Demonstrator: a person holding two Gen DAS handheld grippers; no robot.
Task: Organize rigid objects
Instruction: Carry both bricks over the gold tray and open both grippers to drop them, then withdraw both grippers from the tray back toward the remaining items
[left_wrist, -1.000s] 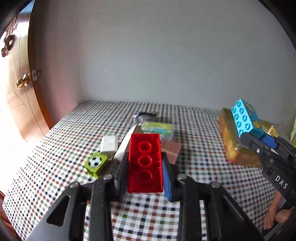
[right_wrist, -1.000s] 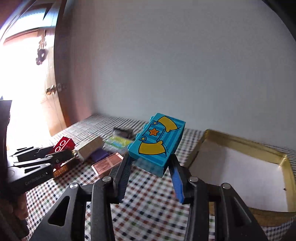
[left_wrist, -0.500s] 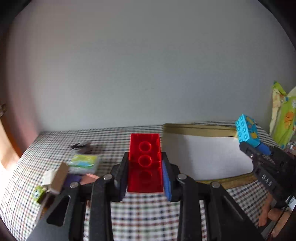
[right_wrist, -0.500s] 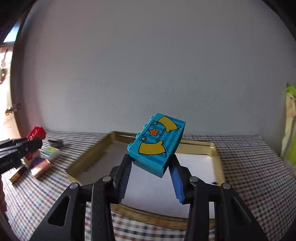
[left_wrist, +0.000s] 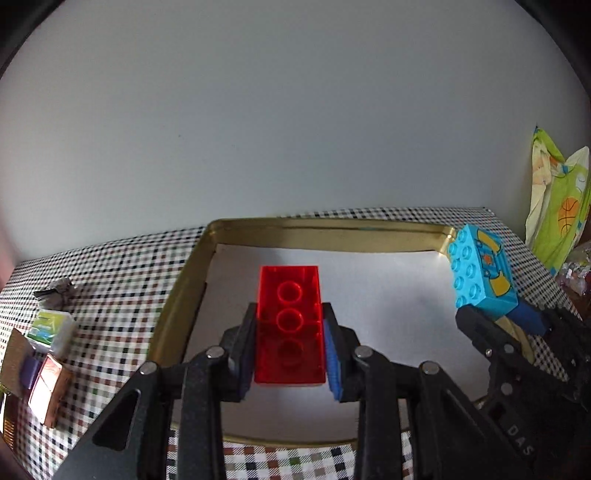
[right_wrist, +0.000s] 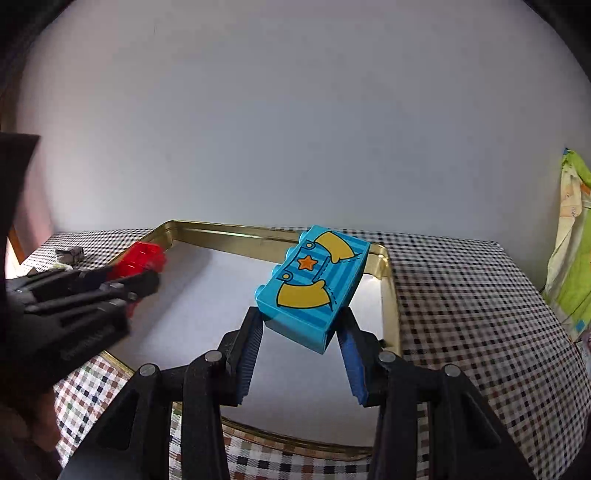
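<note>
Left gripper (left_wrist: 290, 354) clamps translucent red plastic brick (left_wrist: 289, 321); right gripper (right_wrist: 301, 354) clamps striped turquoise star-printed brick (right_wrist: 314, 286). Both above gold-rimmed white-lined tray (left_wrist: 177, 295), floor bare.

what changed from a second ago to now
Both grippers swung away from the clutter at the table's left and now sit over the gold tray. The left gripper carried the red brick along, the right gripper the blue brick. Nothing was taken or released: both jaws stay clamped. The small items stayed put.
</note>
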